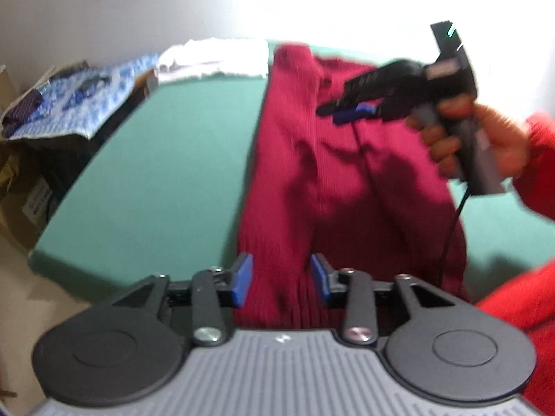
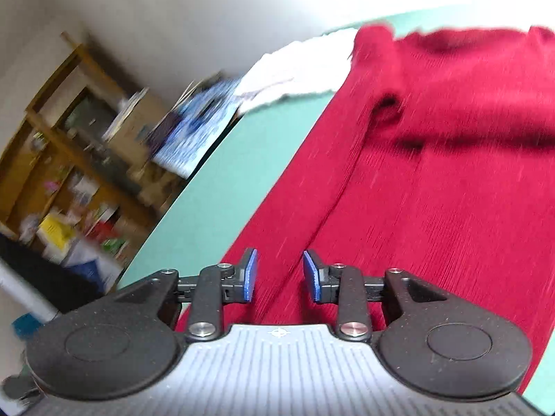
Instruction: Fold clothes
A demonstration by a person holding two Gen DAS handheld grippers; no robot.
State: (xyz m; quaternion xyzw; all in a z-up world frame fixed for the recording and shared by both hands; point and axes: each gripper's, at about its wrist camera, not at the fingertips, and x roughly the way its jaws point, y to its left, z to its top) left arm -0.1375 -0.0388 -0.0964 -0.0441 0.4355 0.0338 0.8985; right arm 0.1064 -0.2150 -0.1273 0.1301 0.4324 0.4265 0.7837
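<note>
A: Your left tongs are spread apart with nothing between the blue pads, poised over the near hem of the red sweater. Whether they touch the knit, I can't tell.

B: And your right tongs?

A: Also spread and empty, over the sweater's left part in their own view. The left view shows them from the side, above the upper part of the sweater, with your right hand on the grip and a red sleeve behind it.

B: Where does the sweater lie?

A: Lengthwise on the green worktop, running from the near edge to the far edge. White cloth sits at the far edge just beside it.

B: And the room?

A: Blue patterned fabric lies off the worktop's left edge. Only the right view shows a cluttered wooden shelf against the pale wall. Both views are blurred.
</note>
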